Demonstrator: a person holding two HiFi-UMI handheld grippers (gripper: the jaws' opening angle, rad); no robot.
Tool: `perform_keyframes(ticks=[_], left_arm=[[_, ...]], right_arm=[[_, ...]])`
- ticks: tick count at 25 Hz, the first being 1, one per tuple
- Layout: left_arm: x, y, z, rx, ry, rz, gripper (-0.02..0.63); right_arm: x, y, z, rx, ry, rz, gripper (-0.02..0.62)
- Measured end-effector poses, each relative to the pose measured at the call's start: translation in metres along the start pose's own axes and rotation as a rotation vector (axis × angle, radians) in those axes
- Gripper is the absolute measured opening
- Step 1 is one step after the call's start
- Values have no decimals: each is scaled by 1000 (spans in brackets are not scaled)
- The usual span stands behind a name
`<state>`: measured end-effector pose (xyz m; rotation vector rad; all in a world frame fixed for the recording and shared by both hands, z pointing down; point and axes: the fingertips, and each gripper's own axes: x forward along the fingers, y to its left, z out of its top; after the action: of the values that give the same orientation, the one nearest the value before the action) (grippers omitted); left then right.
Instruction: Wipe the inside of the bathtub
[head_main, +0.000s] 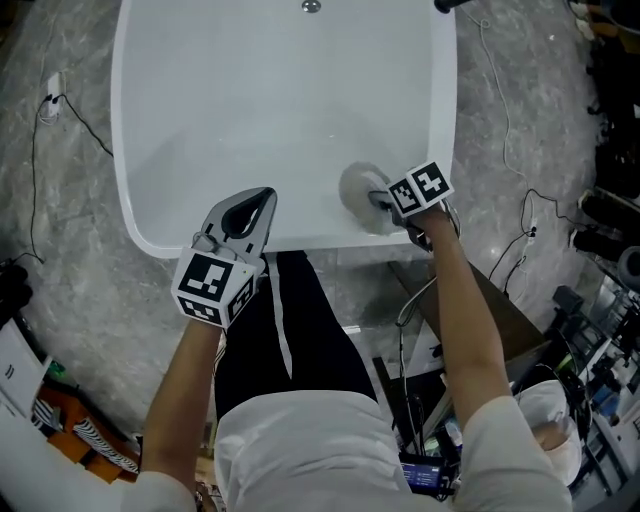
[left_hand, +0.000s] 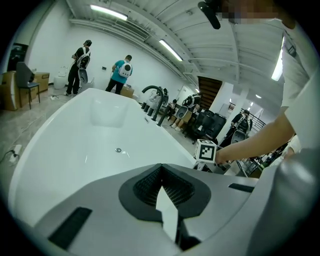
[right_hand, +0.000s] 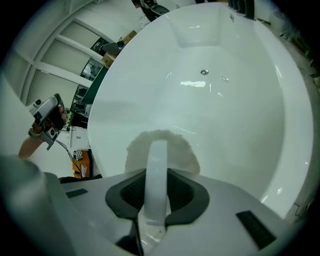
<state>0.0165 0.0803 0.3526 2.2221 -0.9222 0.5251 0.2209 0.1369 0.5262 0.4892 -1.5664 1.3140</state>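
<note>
Right claw (right_hand: 156, 194) clamping sponge (right_hand: 175, 146), inside bathtub (right_hand: 235, 125)

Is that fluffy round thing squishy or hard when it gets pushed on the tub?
Probably squishy: the pad has a fuzzy edge, so it should flatten. Its white handle holds a neat arch in the right gripper, so likely stiffer. On the glossy tub it should slide easily.
</note>
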Motion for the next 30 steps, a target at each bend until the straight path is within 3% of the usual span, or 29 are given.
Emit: perform_keyframes(ticks=[9, 19, 30], left_arm=[[-4, 17, -16, -23, -18, 24, 9], [-10, 35, -41, -37, -10, 41, 9], [-15, 55, -59, -72, -2, 73, 9]], right_arm=[[28, 3, -2, 6, 48, 84, 94], [42, 23, 4, -107, 86, 208, 94], [54, 80, 23, -201, 18, 435, 94]])
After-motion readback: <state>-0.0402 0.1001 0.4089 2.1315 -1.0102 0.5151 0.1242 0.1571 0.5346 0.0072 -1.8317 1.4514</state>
